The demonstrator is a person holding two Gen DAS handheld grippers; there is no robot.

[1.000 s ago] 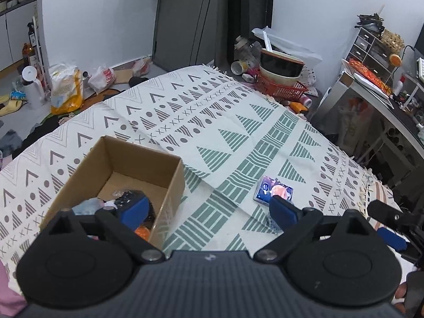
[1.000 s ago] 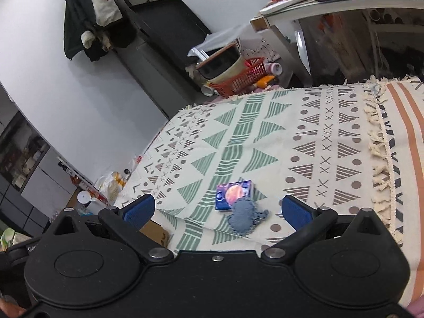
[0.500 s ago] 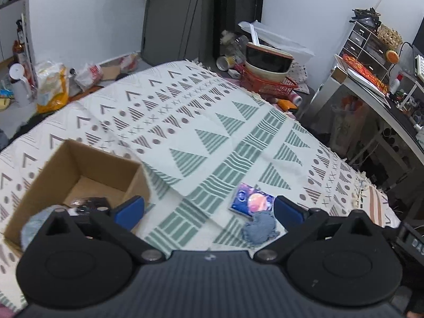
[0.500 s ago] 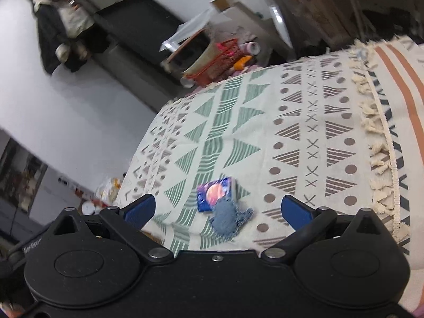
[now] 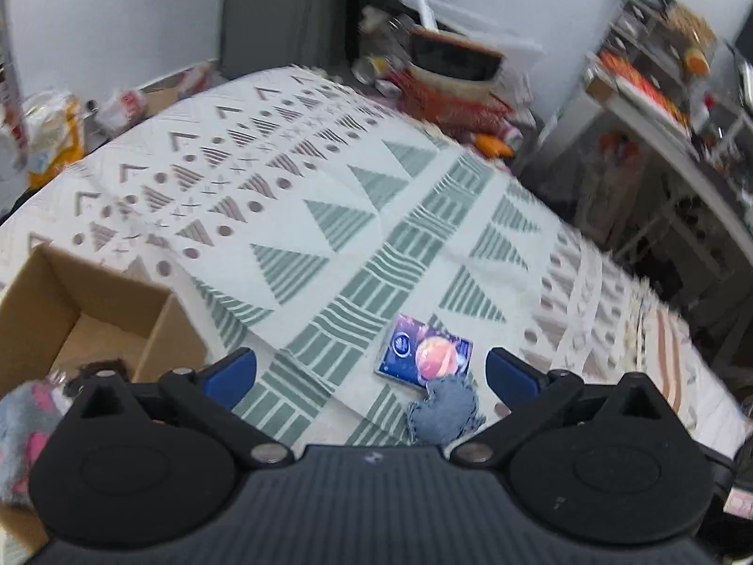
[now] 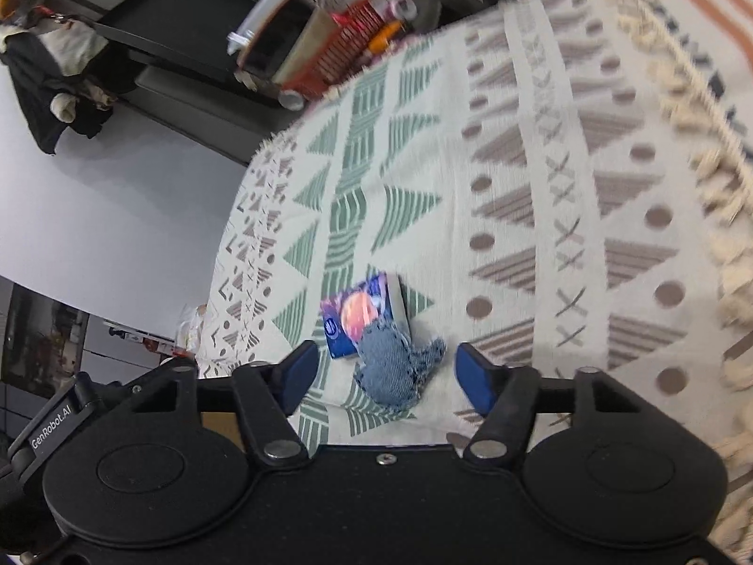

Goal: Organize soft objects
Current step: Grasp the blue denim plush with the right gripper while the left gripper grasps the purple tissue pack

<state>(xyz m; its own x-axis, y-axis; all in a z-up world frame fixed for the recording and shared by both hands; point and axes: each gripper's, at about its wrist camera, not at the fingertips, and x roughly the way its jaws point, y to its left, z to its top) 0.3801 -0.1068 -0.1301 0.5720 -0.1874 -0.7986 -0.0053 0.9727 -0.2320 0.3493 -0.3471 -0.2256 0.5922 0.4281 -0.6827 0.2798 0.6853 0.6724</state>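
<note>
Brown cardboard box (image 5: 89, 310) part-filled; frayed blue denim patch (image 6: 395, 367) and blue tissue pack (image 6: 360, 315) remain; right gripper (image 6: 383, 367) closing around patch, not gripping; left gripper (image 5: 372, 372) spread wide, empty.

Blanket (image 5: 357, 216): woven cloth, matt, with a printed pattern and tasselled fringe. Denim toy (image 6: 395, 367): blue cloth, frayed edges, lying on the blanket. Packet (image 5: 423, 353), touching the denim toy: glossy printed wrapper. Box (image 5: 160, 329), left of the packet: plain matt brown cardboard. Left claw (image 5: 372, 372): matt black plastic body, smooth blue pads.
</note>
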